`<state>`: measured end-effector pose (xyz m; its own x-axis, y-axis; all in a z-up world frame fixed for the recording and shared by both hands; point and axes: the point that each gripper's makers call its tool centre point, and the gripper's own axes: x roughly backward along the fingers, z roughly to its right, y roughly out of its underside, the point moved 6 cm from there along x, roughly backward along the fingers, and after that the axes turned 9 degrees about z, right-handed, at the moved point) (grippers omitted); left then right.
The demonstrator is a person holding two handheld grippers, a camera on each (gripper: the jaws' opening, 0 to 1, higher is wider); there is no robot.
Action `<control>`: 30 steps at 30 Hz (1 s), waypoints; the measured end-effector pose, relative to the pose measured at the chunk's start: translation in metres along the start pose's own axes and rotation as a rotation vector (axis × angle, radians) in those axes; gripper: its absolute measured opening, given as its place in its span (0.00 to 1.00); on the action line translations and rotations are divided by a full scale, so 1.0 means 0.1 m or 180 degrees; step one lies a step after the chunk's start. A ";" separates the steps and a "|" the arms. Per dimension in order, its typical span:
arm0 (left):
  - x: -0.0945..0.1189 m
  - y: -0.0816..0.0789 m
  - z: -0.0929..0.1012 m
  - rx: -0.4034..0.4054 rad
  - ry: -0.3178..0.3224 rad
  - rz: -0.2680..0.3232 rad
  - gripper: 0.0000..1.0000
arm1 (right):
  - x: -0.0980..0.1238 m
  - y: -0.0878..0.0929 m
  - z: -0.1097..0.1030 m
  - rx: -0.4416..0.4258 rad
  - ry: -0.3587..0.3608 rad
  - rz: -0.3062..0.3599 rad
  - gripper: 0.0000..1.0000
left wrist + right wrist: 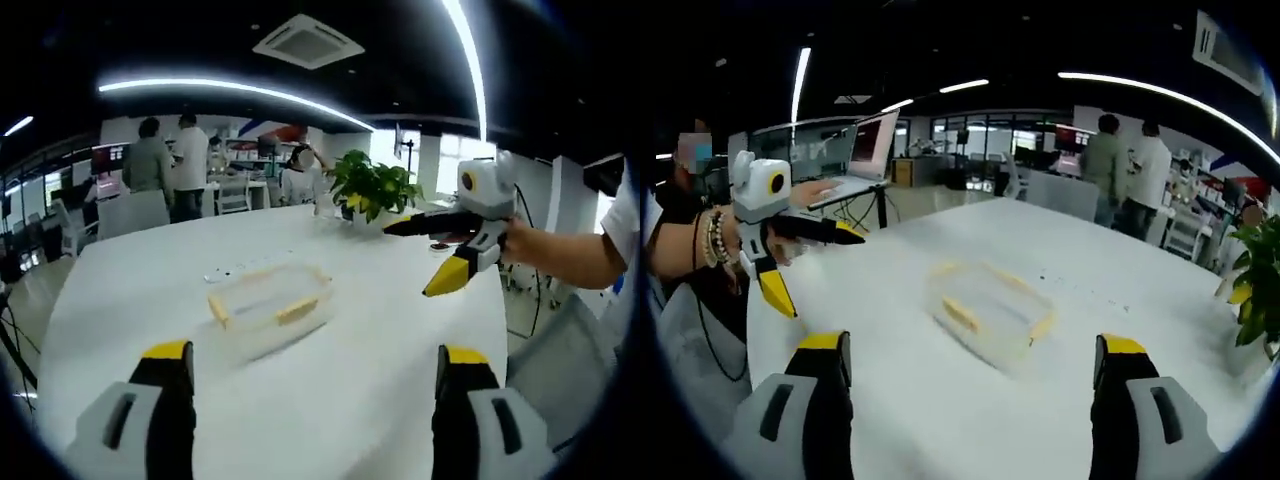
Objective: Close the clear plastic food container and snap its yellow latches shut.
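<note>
A clear plastic food container (268, 308) with yellow latches lies on the white table (330, 400), its lid on top. My left gripper (315, 360) hangs open well short of it, jaws wide apart with nothing between them. The right gripper (440, 255), held by a hand, comes in from the right, open, above the table to the container's right. In the right gripper view the container (990, 310) lies ahead between the spread jaws of my right gripper (975, 350). The left gripper (805, 262) shows at left, open, held by a hand with bracelets.
A potted green plant (372, 188) stands at the table's far edge, seen again as the plant (1260, 270) at right. Several people (170, 160) stand beyond the table. Small bits lie on the table behind the container. A laptop (855, 165) sits on a desk behind.
</note>
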<state>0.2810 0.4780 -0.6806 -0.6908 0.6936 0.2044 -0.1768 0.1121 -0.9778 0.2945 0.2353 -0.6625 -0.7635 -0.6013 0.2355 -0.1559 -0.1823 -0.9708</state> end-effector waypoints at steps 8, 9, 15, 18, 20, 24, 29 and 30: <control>0.58 -0.05 0.15 -0.0012 -0.0259 0.0177 0.99 | 0.38 -0.03 -0.12 0.0019 0.0110 0.0210 0.97; 0.66 -0.04 0.16 -0.0025 -0.0310 0.0195 0.99 | 0.43 -0.03 -0.13 -0.0026 0.0145 0.0252 0.97; 0.97 0.05 0.25 -0.0063 -0.0455 0.0171 0.99 | 0.68 0.03 -0.27 -0.0103 0.0184 0.0346 0.95; 1.09 0.15 0.30 -0.0029 -0.0504 0.0125 0.99 | 0.81 0.09 -0.35 -0.0075 0.0216 0.0338 0.95; 1.14 0.22 0.32 -0.0018 -0.0523 0.0087 0.98 | 0.89 0.14 -0.38 -0.0113 0.0242 0.0344 0.94; 1.22 0.33 0.40 0.0079 -0.0522 0.0073 0.97 | 1.02 0.26 -0.43 -0.0204 0.0306 0.0347 0.93; 1.28 0.44 0.48 0.0157 -0.0518 0.0043 0.96 | 1.20 0.39 -0.48 -0.0213 0.0380 0.0232 0.92; 1.28 0.45 0.49 0.0172 -0.0517 0.0035 0.95 | 1.23 0.39 -0.49 -0.0206 0.0385 0.0224 0.92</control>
<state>0.1502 0.5371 -0.6958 -0.7963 0.5700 0.2026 -0.2030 0.0638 -0.9771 0.1642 0.1922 -0.6734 -0.8433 -0.5120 0.1635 -0.1366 -0.0901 -0.9865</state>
